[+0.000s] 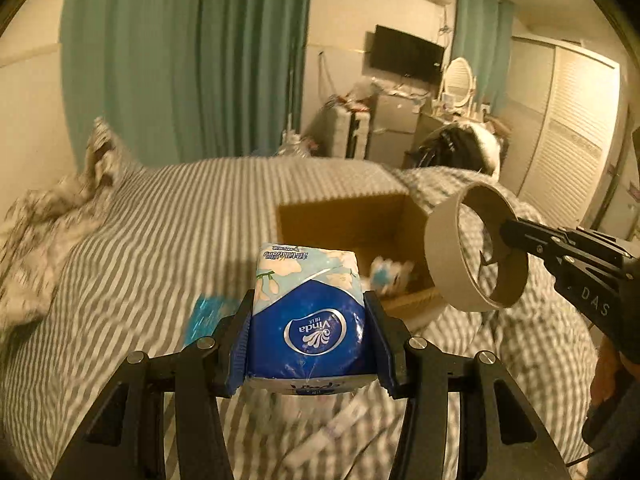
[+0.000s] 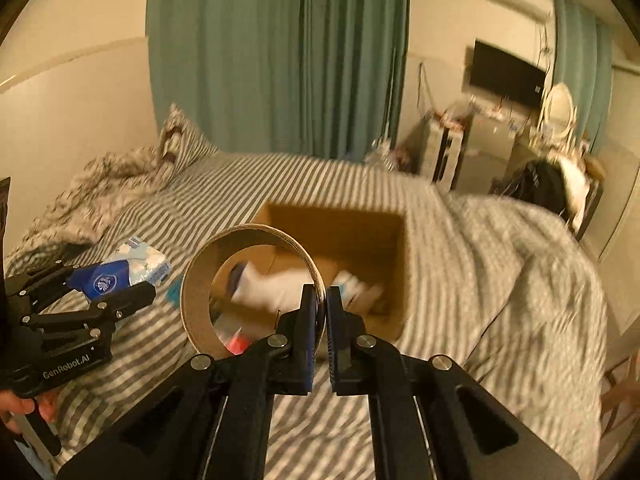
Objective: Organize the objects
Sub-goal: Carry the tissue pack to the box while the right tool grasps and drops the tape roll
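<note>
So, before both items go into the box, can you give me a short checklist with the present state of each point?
1. Left gripper shut on tissue pack, pads on both sides: ok.
2. Right gripper pinching the wall of the tape ring: ok.
3. Box open on top, on the bed: ok.
4. Free room inside the box: cannot tell, some blurred items already lie there.
5. Ring above the box opening: cannot tell; it hangs near the box's front right corner.
6. Grippers apart from each other: ok.
</note>
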The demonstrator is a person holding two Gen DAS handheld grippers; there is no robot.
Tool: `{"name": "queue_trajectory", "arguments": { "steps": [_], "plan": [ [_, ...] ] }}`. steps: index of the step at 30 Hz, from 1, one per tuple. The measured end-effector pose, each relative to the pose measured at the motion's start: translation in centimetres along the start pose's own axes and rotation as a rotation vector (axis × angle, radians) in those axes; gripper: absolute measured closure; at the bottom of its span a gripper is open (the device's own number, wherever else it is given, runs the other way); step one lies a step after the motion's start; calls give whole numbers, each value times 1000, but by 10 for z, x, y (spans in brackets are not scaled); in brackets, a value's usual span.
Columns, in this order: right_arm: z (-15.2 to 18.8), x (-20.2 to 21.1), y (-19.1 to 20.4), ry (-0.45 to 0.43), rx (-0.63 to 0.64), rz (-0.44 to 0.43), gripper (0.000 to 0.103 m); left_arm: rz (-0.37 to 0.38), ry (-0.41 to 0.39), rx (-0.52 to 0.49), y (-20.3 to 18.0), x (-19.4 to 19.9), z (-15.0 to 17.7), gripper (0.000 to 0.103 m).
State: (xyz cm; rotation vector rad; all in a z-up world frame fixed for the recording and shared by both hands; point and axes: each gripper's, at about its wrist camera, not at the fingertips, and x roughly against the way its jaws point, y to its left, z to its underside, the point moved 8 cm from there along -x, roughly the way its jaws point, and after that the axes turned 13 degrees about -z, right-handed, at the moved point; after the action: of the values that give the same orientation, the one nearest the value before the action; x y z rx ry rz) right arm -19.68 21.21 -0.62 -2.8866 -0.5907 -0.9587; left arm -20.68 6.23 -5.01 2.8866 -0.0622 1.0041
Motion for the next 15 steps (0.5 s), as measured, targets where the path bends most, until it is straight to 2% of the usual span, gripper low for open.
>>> {"name": "queue_trajectory", "arguments": {
  "steps": [5, 8, 11, 15],
  "plan": [
    [-42, -17, -29, -35, 7, 20, 99, 7, -15, -10, -20, -33, -41, 52],
    [-53, -35, -48, -32, 3, 28, 99, 22, -3, -10, -30, -60, -58, 51],
    [-55, -64, -67, -4, -18, 26, 99, 6, 15, -38, -38, -92, -63, 51],
    [-41, -103, -84, 52, -43, 19, 98, 6, 34, -56, -45, -126, -55, 51]
  ]
}}
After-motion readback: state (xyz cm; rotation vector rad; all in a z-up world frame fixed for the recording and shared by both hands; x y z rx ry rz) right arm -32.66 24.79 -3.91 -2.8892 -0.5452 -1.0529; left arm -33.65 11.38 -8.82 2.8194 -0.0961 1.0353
